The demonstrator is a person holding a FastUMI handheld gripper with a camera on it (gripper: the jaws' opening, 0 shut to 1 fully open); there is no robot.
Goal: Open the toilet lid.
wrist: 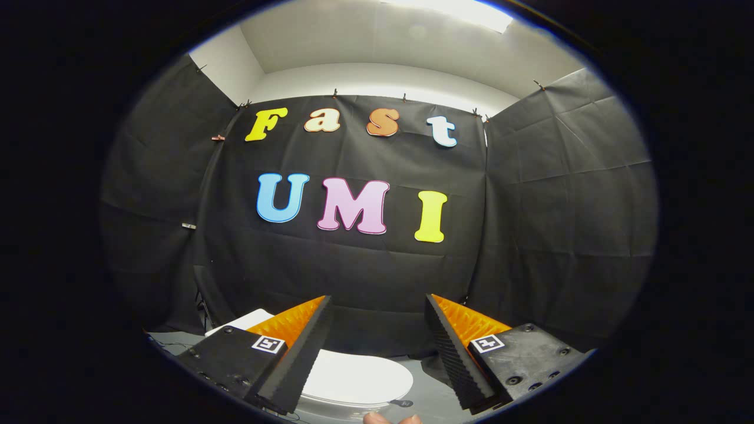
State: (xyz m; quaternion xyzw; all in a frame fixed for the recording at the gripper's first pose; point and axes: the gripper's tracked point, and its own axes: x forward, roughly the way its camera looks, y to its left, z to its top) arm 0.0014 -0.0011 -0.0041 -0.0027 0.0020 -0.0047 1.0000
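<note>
A white toilet with its lid (359,380) down lies low ahead, seen between and below my fingers. The white tank top (247,321) peeks out behind the left finger. My gripper (377,303) is open, with a wide gap between the fingers and nothing held. It hovers well above the lid, pointing at the cloth wall beyond. Part of the lid's left side is hidden by the left finger (300,353).
Black cloth walls (365,271) close in the booth at the back and on both sides. A grey floor (430,388) shows around the toilet. Fingertips of a person's hand (389,418) show just under the gripper.
</note>
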